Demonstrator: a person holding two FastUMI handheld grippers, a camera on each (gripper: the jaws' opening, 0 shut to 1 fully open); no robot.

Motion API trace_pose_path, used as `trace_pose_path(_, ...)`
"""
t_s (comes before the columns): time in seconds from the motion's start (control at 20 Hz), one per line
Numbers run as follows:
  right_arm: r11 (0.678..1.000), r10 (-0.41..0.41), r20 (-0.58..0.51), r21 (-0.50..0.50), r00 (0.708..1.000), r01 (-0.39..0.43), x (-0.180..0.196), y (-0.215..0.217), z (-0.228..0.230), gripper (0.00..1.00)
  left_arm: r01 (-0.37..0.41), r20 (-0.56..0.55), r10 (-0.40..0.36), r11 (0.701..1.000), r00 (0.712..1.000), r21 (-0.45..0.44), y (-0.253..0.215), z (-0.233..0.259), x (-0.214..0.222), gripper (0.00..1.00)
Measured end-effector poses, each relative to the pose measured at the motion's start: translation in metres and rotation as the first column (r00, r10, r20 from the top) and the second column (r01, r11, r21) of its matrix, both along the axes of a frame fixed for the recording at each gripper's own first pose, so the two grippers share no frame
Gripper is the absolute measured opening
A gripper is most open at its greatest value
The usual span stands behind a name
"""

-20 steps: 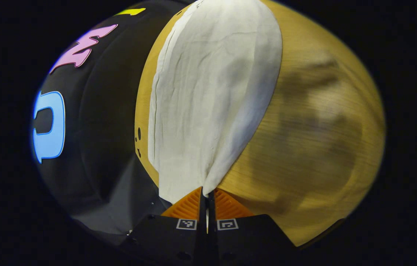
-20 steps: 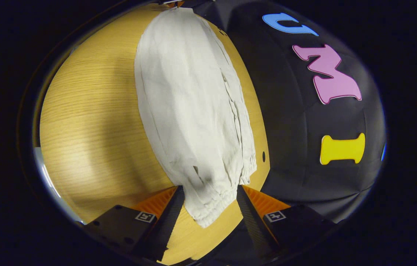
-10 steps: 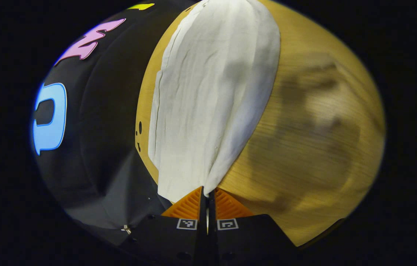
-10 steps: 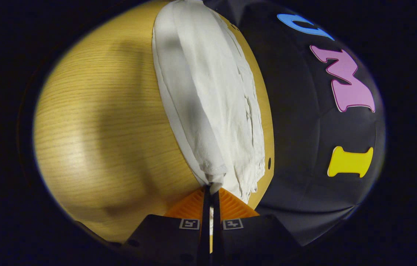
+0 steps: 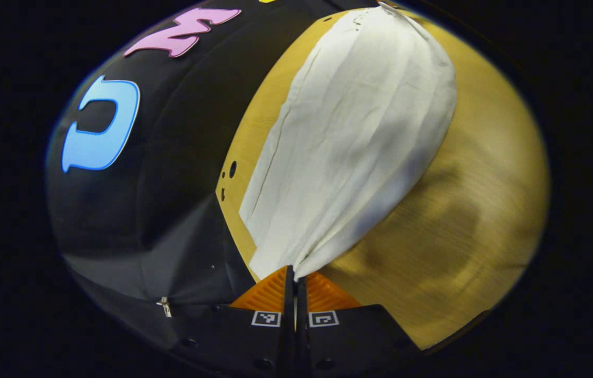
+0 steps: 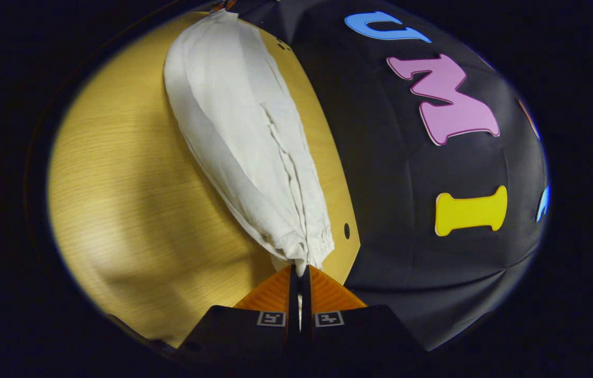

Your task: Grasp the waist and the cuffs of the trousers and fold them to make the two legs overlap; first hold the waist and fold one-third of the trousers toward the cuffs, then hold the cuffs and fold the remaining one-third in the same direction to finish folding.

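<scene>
Left hand-held gripper [image 5: 295, 275] has its two fingers pressed together on one end of the white trousers [image 5: 359, 142], the cloth gathering to a pinched point between the tips. In the left gripper view, going from left to right, the black cloth wall [image 5: 170, 157] comes first, then the edge of the wooden counter [image 5: 485, 220] with a few small dark holes [image 5: 232, 169] near its corner, then the trousers, then bare wood with soft shadows across it. The trousers stretch away from the fingers along the counter's wall-side edge as one long, smooth, slightly creased band that widens in the middle and narrows again at the far end.

In the right gripper view, the bare counter [image 6: 128, 210] lies on the left, the trousers [image 6: 239, 142] run up the middle, a strip of wood with one dark hole [image 6: 347, 230] follows, and the black wall [image 6: 406, 210] fills the right. The right hand-held gripper [image 6: 300, 273] is likewise closed on the opposite end of the trousers, where the fabric is bunched and puckered. Here the garment shows lengthwise folds and a seam line running along it, with layers lying one on another. The pinched end sits just above the counter, near its wall-side edge, and the rest of the cloth trails away toward the far end.
</scene>
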State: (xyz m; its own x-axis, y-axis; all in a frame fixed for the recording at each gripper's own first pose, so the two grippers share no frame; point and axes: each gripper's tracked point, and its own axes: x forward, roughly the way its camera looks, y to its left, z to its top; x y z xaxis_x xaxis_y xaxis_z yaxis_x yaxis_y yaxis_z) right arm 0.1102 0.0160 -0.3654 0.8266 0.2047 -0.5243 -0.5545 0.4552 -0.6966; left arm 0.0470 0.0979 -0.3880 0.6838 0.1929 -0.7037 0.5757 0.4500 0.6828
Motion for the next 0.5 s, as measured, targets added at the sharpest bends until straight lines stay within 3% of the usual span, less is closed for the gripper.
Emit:
trace_pose_path(0.25, 0.998, -0.041, 0.047, 0.041, 0.998, 0.039, 0.044, 0.003, 0.028, 0.05, -0.08, 0.076, 0.084, 0.995, 0.994, -0.059, -0.008, 0.032, 0.037, 0.05)
trace_pose_path(0.5, 0.982, -0.135, 0.037, 0.137, 0.99, 0.129, 0.079, 0.007, 0.037, 0.05, -0.14, 0.122, 0.155, 0.983, 0.98, -0.12, -0.007, 0.049, 0.077, 0.05)
